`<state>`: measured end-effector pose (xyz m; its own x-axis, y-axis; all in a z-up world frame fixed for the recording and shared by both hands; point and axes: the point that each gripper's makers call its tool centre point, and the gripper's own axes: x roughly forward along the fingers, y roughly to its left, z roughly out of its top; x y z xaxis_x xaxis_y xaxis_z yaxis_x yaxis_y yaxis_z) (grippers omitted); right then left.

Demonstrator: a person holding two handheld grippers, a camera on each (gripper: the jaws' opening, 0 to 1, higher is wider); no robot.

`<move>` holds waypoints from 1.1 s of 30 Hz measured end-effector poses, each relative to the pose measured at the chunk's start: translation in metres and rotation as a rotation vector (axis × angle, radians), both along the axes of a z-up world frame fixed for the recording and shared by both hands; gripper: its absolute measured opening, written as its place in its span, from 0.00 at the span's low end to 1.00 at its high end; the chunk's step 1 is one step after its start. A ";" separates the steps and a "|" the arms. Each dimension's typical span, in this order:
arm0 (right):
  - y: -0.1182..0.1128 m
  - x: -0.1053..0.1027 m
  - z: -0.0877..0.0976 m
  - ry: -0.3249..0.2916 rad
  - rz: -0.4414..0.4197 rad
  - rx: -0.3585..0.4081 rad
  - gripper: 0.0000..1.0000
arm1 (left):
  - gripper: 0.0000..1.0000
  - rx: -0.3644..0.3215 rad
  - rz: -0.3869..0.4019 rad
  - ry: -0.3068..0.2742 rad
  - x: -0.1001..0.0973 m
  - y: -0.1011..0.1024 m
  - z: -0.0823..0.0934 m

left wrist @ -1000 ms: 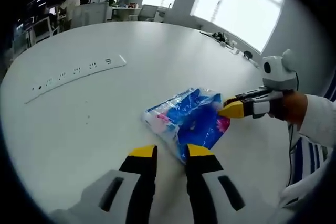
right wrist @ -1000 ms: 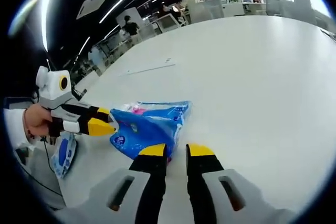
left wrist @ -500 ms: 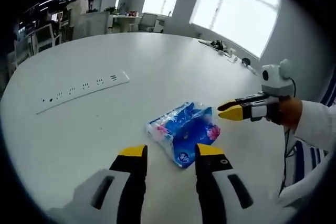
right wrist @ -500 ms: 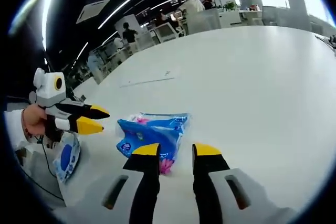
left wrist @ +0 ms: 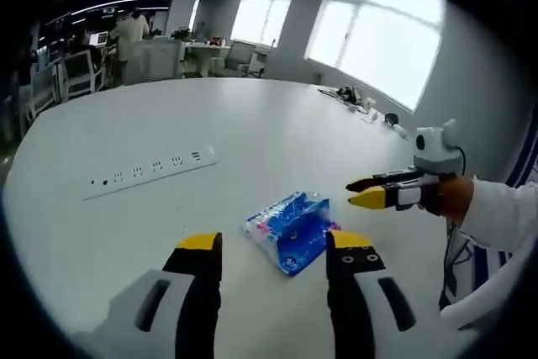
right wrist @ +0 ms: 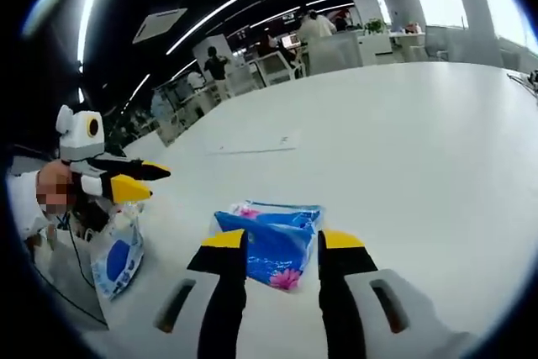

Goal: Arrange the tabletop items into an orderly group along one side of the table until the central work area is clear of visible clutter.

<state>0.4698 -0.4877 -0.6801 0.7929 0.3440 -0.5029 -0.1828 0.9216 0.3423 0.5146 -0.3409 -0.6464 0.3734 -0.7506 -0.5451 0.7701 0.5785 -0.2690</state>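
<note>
We have let go of the blue pack (left wrist: 291, 228): a second ago both grippers pinched it, and now the left gripper (left wrist: 274, 245) and right gripper (right wrist: 275, 240) have opened and drawn back, leaving it flat on the table (left wrist: 252, 132).

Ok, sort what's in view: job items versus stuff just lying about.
Job:
- tissue pack, lying on the table, free of both grippers
- second blue-and-white pack at the table edge

Lying about:
- power strip set in the tabletop
- small clutter at the far edge by the window
- office desks and chairs behind
</note>
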 end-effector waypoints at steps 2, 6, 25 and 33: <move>0.003 0.001 0.006 -0.011 0.009 0.003 0.36 | 0.52 -0.004 0.003 -0.006 0.000 0.004 0.005; 0.011 0.004 0.017 -0.032 0.037 -0.008 0.38 | 0.56 -0.017 0.009 -0.023 -0.001 0.012 0.015; 0.046 0.008 0.055 -0.105 0.121 -0.011 0.47 | 0.66 -0.061 0.071 -0.075 -0.009 0.055 0.051; 0.067 0.010 0.070 -0.142 0.161 -0.002 0.50 | 0.69 -0.065 0.120 -0.097 -0.015 0.089 0.062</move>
<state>0.4795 -0.4211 -0.6101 0.7906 0.4714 -0.3909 -0.3743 0.8772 0.3008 0.4994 -0.2515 -0.5848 0.5114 -0.7296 -0.4541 0.7205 0.6520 -0.2363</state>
